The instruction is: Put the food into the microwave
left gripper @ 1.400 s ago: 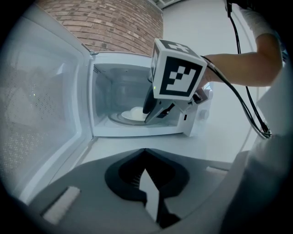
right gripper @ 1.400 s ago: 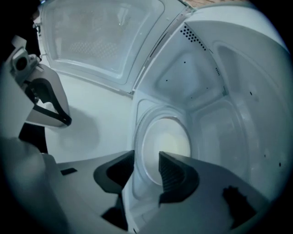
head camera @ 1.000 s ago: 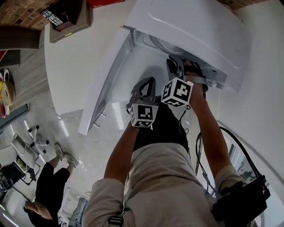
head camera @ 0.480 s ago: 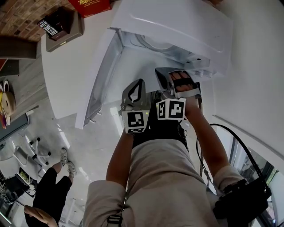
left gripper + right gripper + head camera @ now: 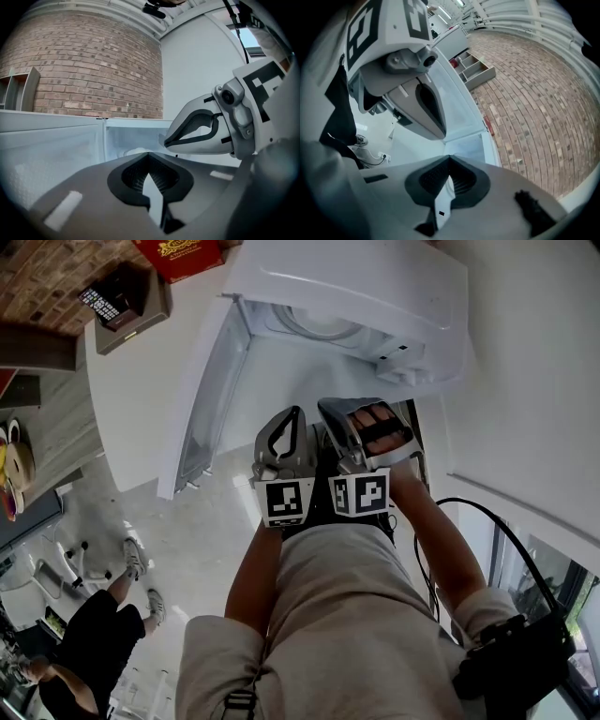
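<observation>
Left tongs (image 5: 148, 154) and right tongs (image 5: 449, 158), both closed, near microwave (image 5: 375, 287).

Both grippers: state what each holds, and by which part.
Nothing is held. The left gripper and the right gripper both have their fingers closed together with nothing between them.

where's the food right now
The food sits inside the open microwave, a pale lump low in the left gripper view, just right of the door.
</observation>
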### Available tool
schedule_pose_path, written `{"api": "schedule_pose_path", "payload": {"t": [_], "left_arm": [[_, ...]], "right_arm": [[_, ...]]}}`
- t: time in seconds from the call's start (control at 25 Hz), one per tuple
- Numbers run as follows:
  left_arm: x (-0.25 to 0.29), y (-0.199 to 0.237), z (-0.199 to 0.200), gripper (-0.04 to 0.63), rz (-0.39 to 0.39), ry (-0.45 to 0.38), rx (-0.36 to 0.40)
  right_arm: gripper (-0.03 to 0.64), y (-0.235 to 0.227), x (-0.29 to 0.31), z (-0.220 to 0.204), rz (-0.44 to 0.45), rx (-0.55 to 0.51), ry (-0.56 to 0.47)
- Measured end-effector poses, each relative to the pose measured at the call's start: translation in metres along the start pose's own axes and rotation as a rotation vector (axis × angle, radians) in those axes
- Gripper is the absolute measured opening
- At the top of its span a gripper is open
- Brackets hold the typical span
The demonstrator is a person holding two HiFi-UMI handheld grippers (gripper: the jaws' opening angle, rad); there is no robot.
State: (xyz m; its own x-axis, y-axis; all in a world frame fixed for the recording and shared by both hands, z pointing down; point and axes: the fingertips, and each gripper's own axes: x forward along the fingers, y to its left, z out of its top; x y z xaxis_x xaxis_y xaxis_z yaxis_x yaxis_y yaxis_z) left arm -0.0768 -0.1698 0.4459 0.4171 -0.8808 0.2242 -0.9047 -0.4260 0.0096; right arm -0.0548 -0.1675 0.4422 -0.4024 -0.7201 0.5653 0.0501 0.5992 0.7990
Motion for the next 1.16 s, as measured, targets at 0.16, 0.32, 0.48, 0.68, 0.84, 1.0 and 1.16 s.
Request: {"api": "schedule_pose_path", "payload": {"t": [0.16,0.32,0.48,0.68,0.84,1.0,1.16], "left_arm": [[-0.006,-0.007,0.010,0.008,-0.016,-0.036,0.012],[-0.008,-0.011,0.019,0.008,-0.027,-0.057,0.015],[-0.009,-0.010,0.029,0.008,-0.033,-0.076,0.022],[-0.010,-0.009,0.035,0.008,-0.041,-0.090,0.033],[-0.011,-0.006,0.037,0.008,-0.042,-0.082,0.020],[-0.012,-0.004,0.039,0.008,-0.048,-0.084,0.027],[-0.013,-0.001,0.037,0.008,-0.060,-0.098,0.057]], "right_arm": [[0.009,0.000,-0.008,0.000,-0.007,-0.037,0.017],[0.009,0.000,-0.015,0.000,-0.011,-0.049,0.035],[0.009,-0.003,-0.018,0.003,-0.012,-0.052,0.039],[0.009,-0.008,-0.017,0.007,-0.020,-0.054,0.043],[0.009,-0.010,-0.015,0.010,-0.024,-0.055,0.044],[0.009,-0.013,-0.013,0.014,-0.033,-0.055,0.042],[0.009,-0.014,-0.011,0.018,-0.034,-0.053,0.043]]}}
